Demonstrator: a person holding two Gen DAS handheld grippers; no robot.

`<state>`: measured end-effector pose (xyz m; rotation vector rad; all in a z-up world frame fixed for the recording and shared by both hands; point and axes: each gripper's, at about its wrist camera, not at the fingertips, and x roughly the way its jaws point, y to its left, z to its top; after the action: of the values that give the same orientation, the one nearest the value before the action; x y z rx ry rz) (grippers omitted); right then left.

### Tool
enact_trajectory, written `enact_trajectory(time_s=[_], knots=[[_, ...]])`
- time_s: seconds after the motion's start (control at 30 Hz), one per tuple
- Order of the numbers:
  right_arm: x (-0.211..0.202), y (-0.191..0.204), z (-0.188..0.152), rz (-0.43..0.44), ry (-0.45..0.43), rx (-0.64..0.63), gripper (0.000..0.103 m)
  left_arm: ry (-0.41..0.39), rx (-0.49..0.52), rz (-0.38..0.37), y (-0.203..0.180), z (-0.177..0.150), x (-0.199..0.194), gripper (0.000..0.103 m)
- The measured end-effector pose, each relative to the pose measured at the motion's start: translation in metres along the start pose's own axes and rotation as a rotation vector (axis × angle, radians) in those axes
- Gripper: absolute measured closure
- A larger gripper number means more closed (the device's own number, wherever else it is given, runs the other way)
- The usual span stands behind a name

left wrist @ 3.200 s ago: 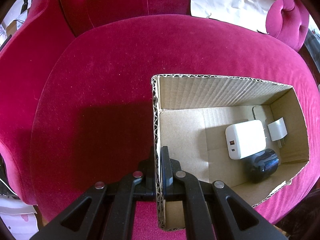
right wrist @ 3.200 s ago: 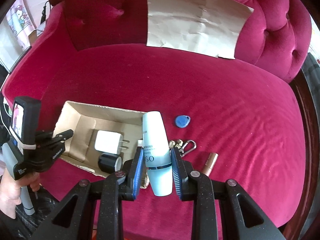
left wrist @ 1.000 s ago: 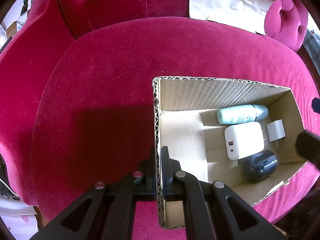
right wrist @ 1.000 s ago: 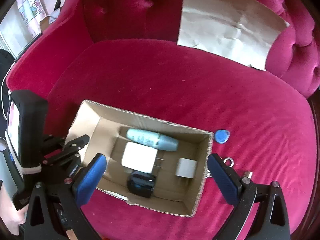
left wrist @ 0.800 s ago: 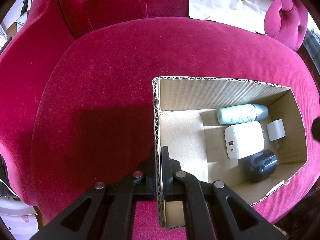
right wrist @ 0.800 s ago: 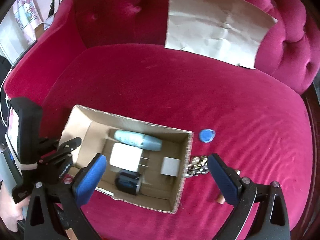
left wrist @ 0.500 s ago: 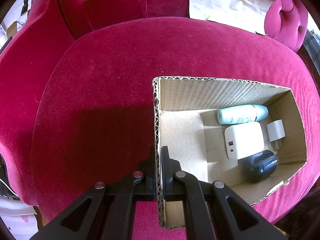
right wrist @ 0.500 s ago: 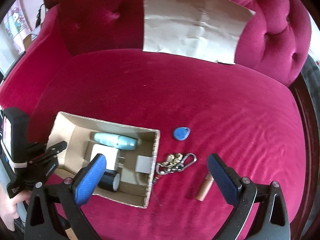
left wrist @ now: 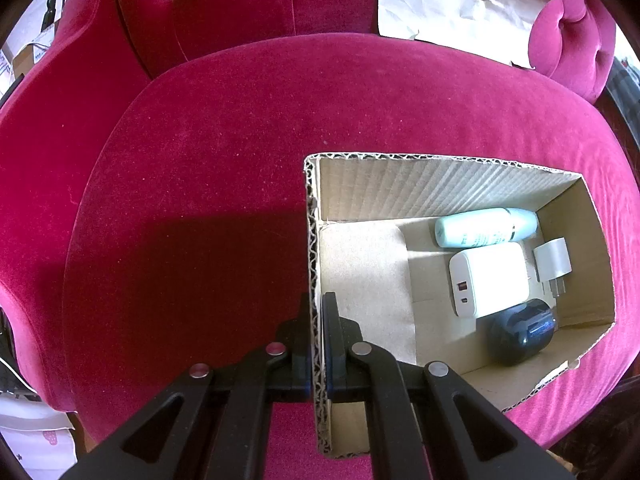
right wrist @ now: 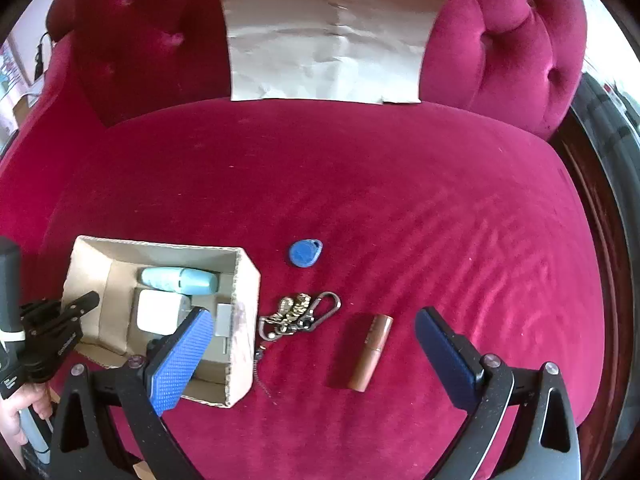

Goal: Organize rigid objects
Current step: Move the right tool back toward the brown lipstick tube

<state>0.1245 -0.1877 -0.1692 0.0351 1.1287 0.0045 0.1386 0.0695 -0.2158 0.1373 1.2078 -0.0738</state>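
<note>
An open cardboard box (left wrist: 440,184) sits on the red velvet sofa seat. My left gripper (left wrist: 318,308) is shut on its left wall. Inside lie a pale blue bottle (left wrist: 486,232), a large white charger (left wrist: 488,278), a small white plug (left wrist: 554,262) and a dark round case (left wrist: 522,332). In the right wrist view my right gripper (right wrist: 312,328) is wide open and empty above the seat, right of the box (right wrist: 244,320). Under it lie a bunch of keys (right wrist: 298,312) and a copper tube (right wrist: 370,352). A blue key fob (right wrist: 305,253) lies farther back.
A sheet of brown paper (right wrist: 328,36) leans on the tufted backrest. The seat's front edge drops off just below the box. The left gripper (right wrist: 60,332) and the hand holding it show at the left of the right wrist view.
My right gripper let go of the pale blue bottle, which now lies in the box. It opened wide and moved right, from over the box to over the keys and copper tube.
</note>
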Motion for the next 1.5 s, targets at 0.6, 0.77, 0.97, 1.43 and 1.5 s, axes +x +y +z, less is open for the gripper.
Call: enact_trajectory(time_s=[0.6, 0.77, 0.97, 1.43, 1.5], knots=[[0.029, -0.048, -0.016, -0.061, 0.046, 0.143, 0.000, 0.001, 0.004, 0.002, -0.001, -0.002, 0.002, 0.099], [0.044, -0.057, -0.019, -0.080, 0.078, 0.171, 0.000, 0.001, 0.008, 0.007, -0.001, -0.003, 0.002, 0.099], [0.065, -0.064, -0.023, -0.117, 0.127, 0.186, 0.000, 0.001, 0.010, 0.008, -0.002, -0.002, 0.003, 0.099], [0.116, -0.065, -0.035, -0.165, 0.265, 0.196, 0.000, 0.002, 0.008, 0.007, -0.002, -0.002, 0.003, 0.099], [0.121, -0.068, -0.037, -0.149, 0.272, 0.224, 0.000, 0.002, 0.008, 0.007, -0.002, -0.002, 0.003, 0.099]])
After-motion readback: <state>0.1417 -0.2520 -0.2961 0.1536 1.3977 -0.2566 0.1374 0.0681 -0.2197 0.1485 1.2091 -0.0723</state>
